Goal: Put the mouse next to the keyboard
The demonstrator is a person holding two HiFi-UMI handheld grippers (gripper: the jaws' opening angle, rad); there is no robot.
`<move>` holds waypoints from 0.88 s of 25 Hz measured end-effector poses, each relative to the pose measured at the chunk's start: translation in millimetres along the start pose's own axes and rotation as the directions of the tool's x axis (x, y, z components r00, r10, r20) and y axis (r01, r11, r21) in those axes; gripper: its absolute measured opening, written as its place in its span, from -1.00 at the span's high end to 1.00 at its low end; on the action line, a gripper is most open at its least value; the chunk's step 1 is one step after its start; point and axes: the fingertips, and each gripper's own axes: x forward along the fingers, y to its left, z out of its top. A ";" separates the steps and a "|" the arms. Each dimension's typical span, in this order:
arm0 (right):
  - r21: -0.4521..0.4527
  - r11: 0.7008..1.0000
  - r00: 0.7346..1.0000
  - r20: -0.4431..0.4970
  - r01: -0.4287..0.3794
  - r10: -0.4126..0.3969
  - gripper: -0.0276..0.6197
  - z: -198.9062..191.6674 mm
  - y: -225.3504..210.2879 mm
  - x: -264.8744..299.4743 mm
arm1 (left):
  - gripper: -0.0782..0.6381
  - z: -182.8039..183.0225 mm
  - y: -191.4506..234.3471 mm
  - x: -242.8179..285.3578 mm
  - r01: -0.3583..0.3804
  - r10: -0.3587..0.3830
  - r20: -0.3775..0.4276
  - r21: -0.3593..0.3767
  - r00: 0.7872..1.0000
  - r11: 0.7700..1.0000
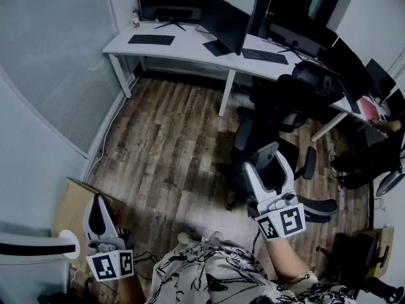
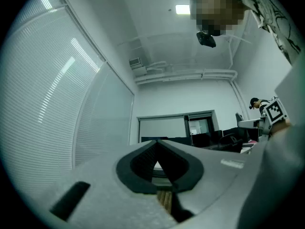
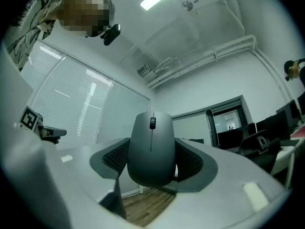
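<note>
A dark grey mouse (image 3: 151, 144) stands upright between the pads of my right gripper (image 3: 151, 157), which is shut on its two sides. In the head view that gripper (image 1: 268, 164) is held up at chest height over the wooden floor, far from the desks. A black keyboard (image 1: 150, 40) lies on the white desk (image 1: 190, 46) at the far end of the room, and a second keyboard (image 1: 264, 56) lies further right. My left gripper (image 1: 97, 213) hangs low at my left side, its jaws together with nothing in them (image 2: 156, 152).
Black office chairs (image 1: 278, 103) stand between me and the desks. Monitors (image 1: 169, 5) sit on the desk. A cardboard box (image 1: 71, 209) is on the floor at my left. A seated person (image 1: 380, 145) is at the right edge.
</note>
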 end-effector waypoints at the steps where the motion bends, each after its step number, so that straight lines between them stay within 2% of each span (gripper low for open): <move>1: -0.001 1.000 1.000 -0.001 -0.002 0.002 -0.01 -0.1 0.7 1.5 | 0.78 -0.3 0.6 1.0 0.001 -0.001 -0.002 0.002 1.000 1.000; 10: -0.013 1.000 1.000 -0.010 0.000 0.000 -0.01 -6.4 12.6 13.4 | 0.78 -8.5 17.2 7.6 0.014 -0.014 -0.015 -0.002 1.000 1.000; 16: 0.030 0.999 0.999 0.005 0.043 -0.043 -0.01 -10.5 19.5 18.6 | 0.78 -15.0 34.1 13.3 0.041 -0.041 -0.030 -0.010 0.999 0.999; 22: 0.021 0.999 0.999 -0.019 0.038 -0.038 -0.01 -21.9 23.1 36.4 | 0.78 -21.7 46.2 29.5 0.046 -0.046 -0.046 -0.005 0.998 0.999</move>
